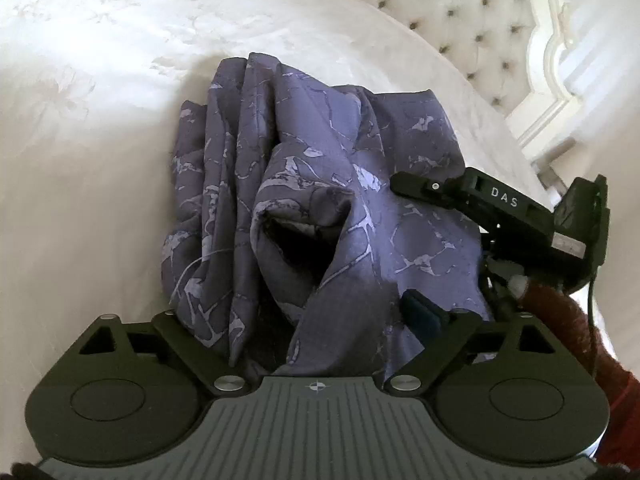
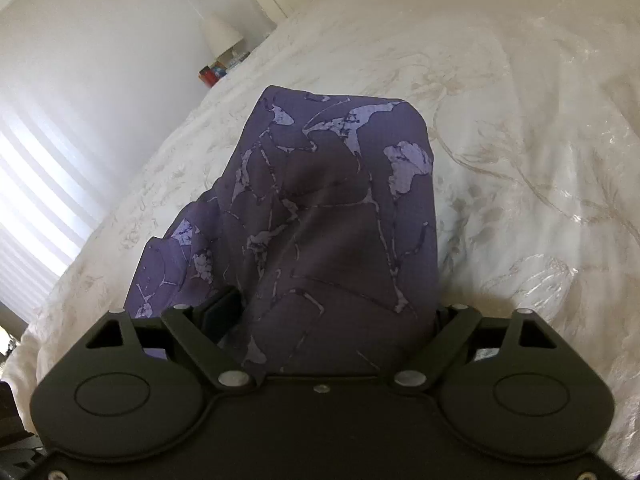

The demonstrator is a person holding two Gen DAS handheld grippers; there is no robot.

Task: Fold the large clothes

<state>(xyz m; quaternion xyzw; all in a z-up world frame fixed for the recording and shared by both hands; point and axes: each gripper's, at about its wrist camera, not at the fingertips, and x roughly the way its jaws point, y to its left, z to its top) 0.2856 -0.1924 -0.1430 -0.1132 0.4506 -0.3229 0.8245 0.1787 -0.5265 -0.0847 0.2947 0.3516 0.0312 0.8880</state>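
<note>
A purple garment with a pale marbled print [image 1: 320, 184] lies bunched on a white bed. It also fills the middle of the right wrist view [image 2: 332, 208], draped over my right gripper. In the left wrist view my left gripper [image 1: 320, 320] has cloth heaped between and over its fingers; one blue pad [image 1: 420, 312] shows at the right, the other is hidden. My right gripper [image 1: 460, 192] shows as a black body at the right edge of the garment. In its own view my right gripper [image 2: 328, 312] is buried in cloth, with only the left finger [image 2: 220, 308] showing.
The white embroidered bedspread [image 1: 140, 80] spreads all around the garment. A tufted headboard [image 1: 472, 12] stands at the far right. In the right wrist view a lamp [image 2: 220, 36] and small items sit on a nightstand beyond the bed, next to a bright window [image 2: 36, 184].
</note>
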